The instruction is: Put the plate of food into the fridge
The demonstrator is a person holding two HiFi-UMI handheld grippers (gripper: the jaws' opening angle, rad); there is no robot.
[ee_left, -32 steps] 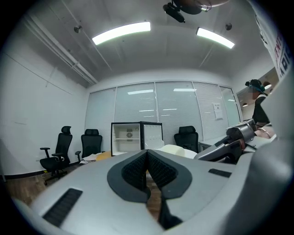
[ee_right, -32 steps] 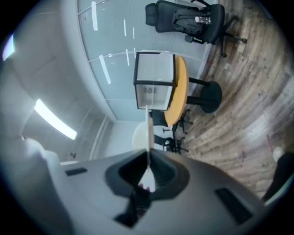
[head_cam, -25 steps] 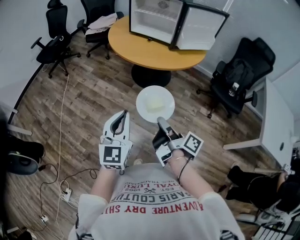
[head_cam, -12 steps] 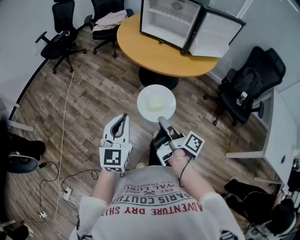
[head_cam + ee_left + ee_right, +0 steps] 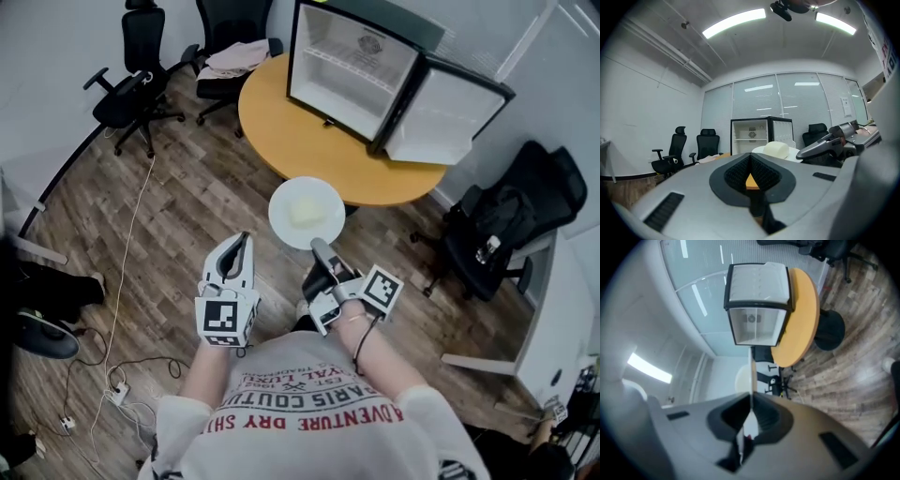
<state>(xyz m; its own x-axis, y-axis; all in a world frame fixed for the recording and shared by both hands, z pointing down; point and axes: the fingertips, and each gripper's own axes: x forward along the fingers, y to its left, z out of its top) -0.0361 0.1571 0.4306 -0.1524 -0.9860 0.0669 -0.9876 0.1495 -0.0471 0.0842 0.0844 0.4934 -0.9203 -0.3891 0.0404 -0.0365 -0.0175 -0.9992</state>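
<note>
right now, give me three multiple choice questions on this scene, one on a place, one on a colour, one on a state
1. Where does the small black-framed fridge stand? A) on the floor B) on the round orange table C) on a chair
2. What colour is the round plate held by the right gripper? A) blue B) black C) white
3. The fridge door is: A) open B) shut C) missing
Answers: B, it sits on the tabletop; C, the plate is white; A, the door is swung wide, shelves showing.
</note>
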